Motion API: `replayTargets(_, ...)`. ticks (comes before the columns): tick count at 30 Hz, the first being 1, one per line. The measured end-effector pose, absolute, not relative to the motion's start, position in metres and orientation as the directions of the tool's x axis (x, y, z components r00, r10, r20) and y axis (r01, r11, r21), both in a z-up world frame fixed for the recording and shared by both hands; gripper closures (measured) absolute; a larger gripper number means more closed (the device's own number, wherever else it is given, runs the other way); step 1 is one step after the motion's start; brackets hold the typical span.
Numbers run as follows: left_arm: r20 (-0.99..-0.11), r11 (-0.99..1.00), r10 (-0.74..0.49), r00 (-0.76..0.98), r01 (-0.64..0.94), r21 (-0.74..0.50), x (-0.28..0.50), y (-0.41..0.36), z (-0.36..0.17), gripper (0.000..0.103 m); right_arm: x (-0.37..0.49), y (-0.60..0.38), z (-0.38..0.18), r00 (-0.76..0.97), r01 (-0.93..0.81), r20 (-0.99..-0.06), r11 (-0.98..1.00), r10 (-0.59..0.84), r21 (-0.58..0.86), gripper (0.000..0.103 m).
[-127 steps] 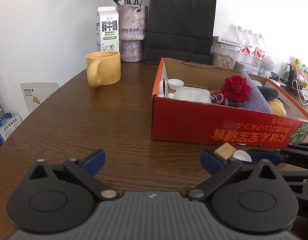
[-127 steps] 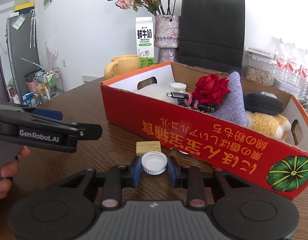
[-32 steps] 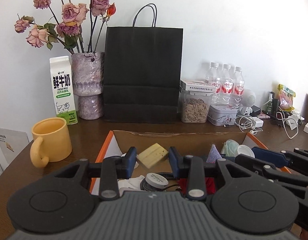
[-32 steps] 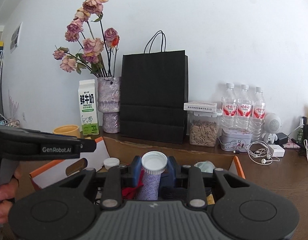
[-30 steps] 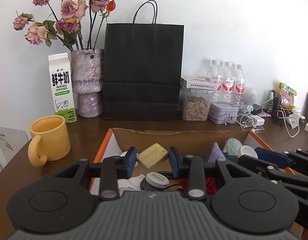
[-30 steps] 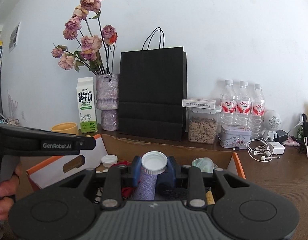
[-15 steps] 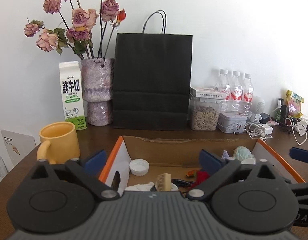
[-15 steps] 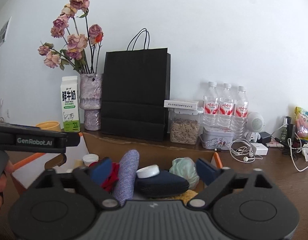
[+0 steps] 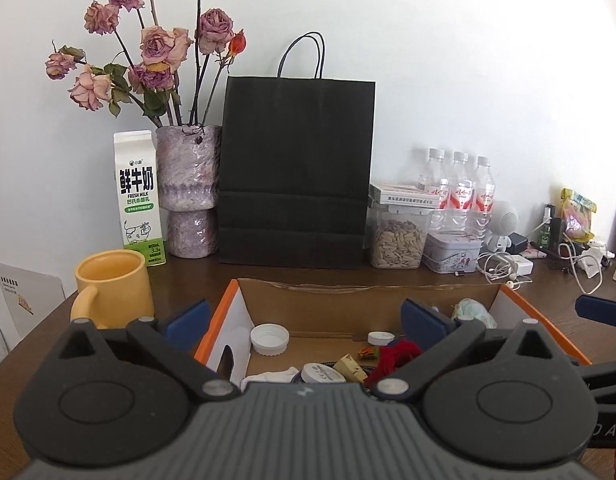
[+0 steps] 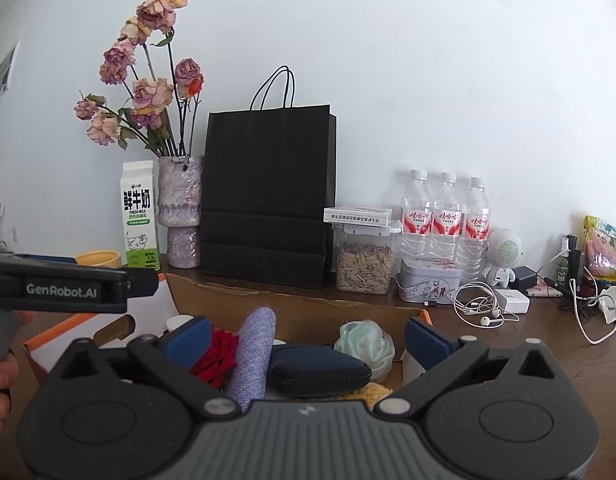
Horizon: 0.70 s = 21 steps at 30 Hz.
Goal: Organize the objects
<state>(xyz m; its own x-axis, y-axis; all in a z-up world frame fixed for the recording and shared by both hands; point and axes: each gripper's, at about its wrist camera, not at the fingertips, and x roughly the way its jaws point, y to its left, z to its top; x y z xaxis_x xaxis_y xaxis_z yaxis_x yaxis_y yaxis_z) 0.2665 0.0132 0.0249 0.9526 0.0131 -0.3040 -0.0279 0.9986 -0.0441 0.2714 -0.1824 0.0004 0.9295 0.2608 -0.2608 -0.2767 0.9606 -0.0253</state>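
Note:
My left gripper (image 9: 306, 320) stands open above the orange-rimmed cardboard box (image 9: 368, 289) with nothing between its fingers. Below it in the box lie a tan block (image 9: 350, 366), a white lid (image 9: 269, 339), a small white cap (image 9: 381, 337) and a red rose (image 9: 400, 354). My right gripper (image 10: 308, 338) is also open and holds nothing, over the box's (image 10: 292, 312) right half. Under it are a lilac cloth roll (image 10: 252, 356), a dark zip case (image 10: 318, 368), the rose (image 10: 214, 360) and a pale green bundle (image 10: 364, 342).
Behind the box stand a yellow mug (image 9: 112, 288), a milk carton (image 9: 138, 200), a vase of dried roses (image 9: 188, 188), a black paper bag (image 9: 296, 172), a seed jar (image 9: 398, 236) and water bottles (image 9: 460, 196). Cables and chargers (image 10: 492, 304) clutter the right.
Both grippers have opened wide. The tan block left the left gripper's fingers and now lies in the box. The white cap is gone from the right gripper's fingers.

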Motion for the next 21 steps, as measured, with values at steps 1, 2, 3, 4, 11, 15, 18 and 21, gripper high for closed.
replayTargets(1, -0.295, 0.999, 0.012, 0.955, -0.027, -0.047, 0.262, 0.013, 0.028, 0.000, 0.269, -0.183, 0.003, 0.930, -0.278, -0.255, 0.960, 0.264, -0.023, 0.000)
replayTargets(2, -0.288, 0.998, 0.010, 0.958, -0.026, -0.050, 0.257, 0.013, 0.030, 0.000, 0.266, -0.184, 0.005, 0.931, -0.280, -0.249, 0.960, 0.266, -0.020, 0.000)
replayTargets(3, -0.286, 0.998, 0.008, 0.958, -0.025, -0.054, 0.253, 0.012, 0.032, 0.000, 0.262, -0.185, 0.008, 0.932, -0.281, -0.242, 0.960, 0.269, -0.016, 0.000)
replayTargets(4, -0.287, 0.998, 0.003, 0.958, -0.021, -0.059, 0.247, 0.012, 0.034, 0.000, 0.258, -0.187, 0.011, 0.933, -0.283, -0.237, 0.959, 0.272, -0.012, 0.000)
replayTargets(11, -0.334, 0.996, -0.034, 0.942, 0.004, -0.090, 0.210, 0.017, 0.038, 0.000, 0.219, -0.199, 0.027, 0.931, -0.286, -0.234, 0.958, 0.280, 0.006, 0.000)
replayTargets(15, -0.372, 0.996, -0.029, 0.928, -0.004, -0.086, 0.186, 0.019, 0.034, 0.000, 0.193, -0.205, 0.027, 0.925, -0.291, -0.251, 0.957, 0.284, 0.010, 0.000)
replayTargets(18, -0.392, 0.996, -0.022, 0.920, -0.012, -0.083, 0.166, 0.020, 0.031, 0.000, 0.173, -0.210, 0.028, 0.922, -0.293, -0.262, 0.956, 0.287, 0.016, 0.000)
replayTargets(21, -0.404, 0.997, -0.013, 0.915, -0.020, -0.077, 0.146, 0.021, 0.031, 0.000, 0.154, -0.214, 0.029, 0.919, -0.293, -0.270, 0.956, 0.287, 0.018, 0.000)
